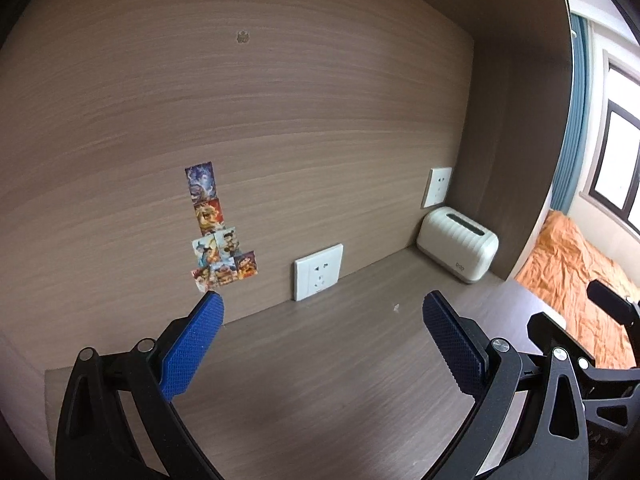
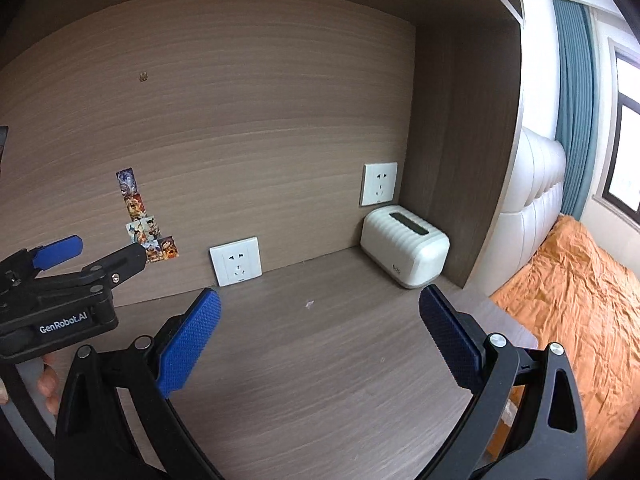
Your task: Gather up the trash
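A tiny white scrap of trash (image 1: 396, 307) lies on the brown wooden desk (image 1: 320, 380), between the wall socket and the white box; it also shows in the right wrist view (image 2: 309, 304). My left gripper (image 1: 322, 304) is open and empty, held above the desk, short of the scrap. My right gripper (image 2: 319, 302) is open and empty, also above the desk, with the scrap in line between its blue pads. The left gripper (image 2: 92, 250) shows at the left of the right wrist view, its jaws apart.
A white ribbed box (image 1: 458, 249) stands in the back right corner of the desk (image 2: 320, 380). Two wall sockets (image 1: 318, 271) (image 1: 437, 186) and several picture stickers (image 1: 216, 232) are on the back panel. A bed with an orange cover (image 2: 580, 300) lies to the right.
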Motion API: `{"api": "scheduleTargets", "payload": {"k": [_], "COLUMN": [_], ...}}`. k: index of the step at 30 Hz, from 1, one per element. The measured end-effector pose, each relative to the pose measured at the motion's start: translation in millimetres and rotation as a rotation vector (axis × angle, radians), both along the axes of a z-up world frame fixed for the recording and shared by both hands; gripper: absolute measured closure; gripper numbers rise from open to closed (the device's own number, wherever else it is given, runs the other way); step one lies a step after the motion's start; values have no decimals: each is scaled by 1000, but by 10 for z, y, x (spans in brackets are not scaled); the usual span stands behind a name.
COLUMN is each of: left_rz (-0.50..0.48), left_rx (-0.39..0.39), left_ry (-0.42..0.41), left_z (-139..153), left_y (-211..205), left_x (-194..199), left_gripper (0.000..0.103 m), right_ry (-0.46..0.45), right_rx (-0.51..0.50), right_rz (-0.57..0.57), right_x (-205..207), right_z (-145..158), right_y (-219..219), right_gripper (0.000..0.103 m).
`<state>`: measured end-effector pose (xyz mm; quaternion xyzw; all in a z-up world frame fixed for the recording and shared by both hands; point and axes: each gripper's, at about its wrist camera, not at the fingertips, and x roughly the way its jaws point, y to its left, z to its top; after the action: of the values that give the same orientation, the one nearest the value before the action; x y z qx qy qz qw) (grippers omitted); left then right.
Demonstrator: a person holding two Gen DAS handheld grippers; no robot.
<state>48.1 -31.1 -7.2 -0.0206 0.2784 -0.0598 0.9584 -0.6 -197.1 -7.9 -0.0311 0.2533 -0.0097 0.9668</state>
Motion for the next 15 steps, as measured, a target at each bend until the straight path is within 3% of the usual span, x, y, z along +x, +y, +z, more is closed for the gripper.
{"api": "scheduleTargets", "payload": {"k": [15], "left_rz": [-34], "left_rx": [4], "left_ry": [-2], "left_z": [-33], "left_y": [-116], "left_x": [-56], "left_gripper": [5], "right_ry": [20], "right_rx": [28], "right_rz": [-41], "right_x": [-35], "right_z": [-48], "right_y": [-35], "right_gripper": [4]}}
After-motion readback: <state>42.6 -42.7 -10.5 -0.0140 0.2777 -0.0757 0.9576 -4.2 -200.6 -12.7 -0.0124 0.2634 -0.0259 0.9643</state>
